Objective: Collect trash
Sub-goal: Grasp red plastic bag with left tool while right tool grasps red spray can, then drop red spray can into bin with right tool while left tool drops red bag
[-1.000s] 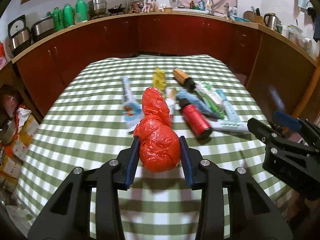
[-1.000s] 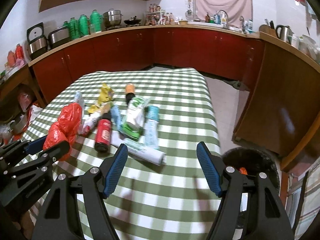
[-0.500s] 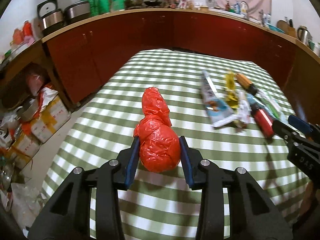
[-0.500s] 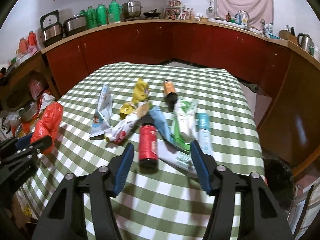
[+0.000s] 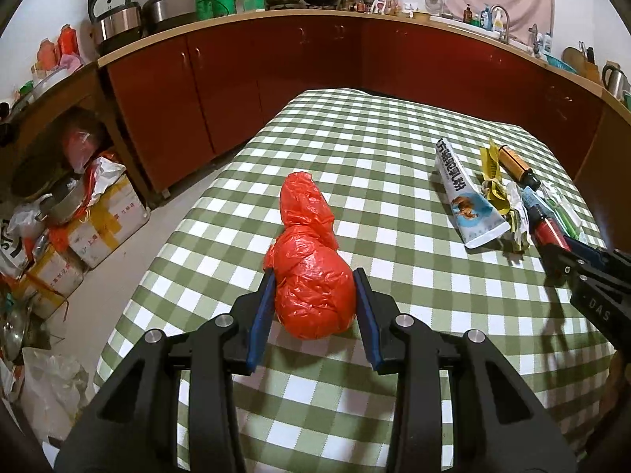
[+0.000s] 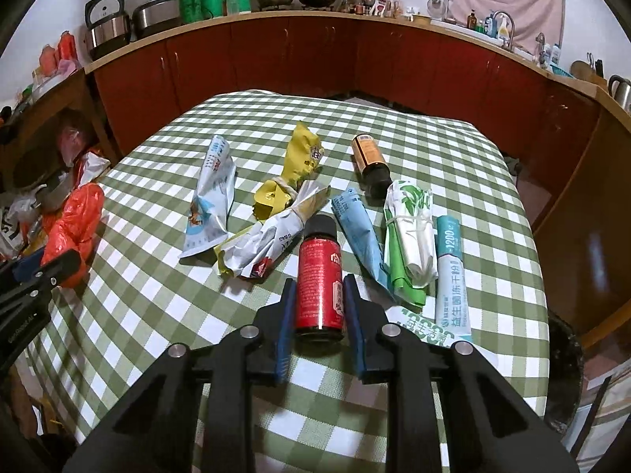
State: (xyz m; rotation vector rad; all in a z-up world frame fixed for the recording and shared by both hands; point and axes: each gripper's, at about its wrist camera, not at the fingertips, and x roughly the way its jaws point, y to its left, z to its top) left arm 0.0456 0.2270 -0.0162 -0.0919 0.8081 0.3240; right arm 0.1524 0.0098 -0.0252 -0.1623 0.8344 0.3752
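The red bag (image 5: 313, 295), judged soft and light, is clamped at its bulge by the left gripper (image 5: 313, 307). The bottle (image 6: 319, 285), judged rigid and smooth, lies between the right gripper (image 6: 317, 311) pads at mid-body; firm contact cannot be told.

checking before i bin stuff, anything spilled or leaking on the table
No spill shows. The red bottle and amber bottle lie on their sides, caps on, with the checked cloth around them looking dry. The wrappers are just crumpled.
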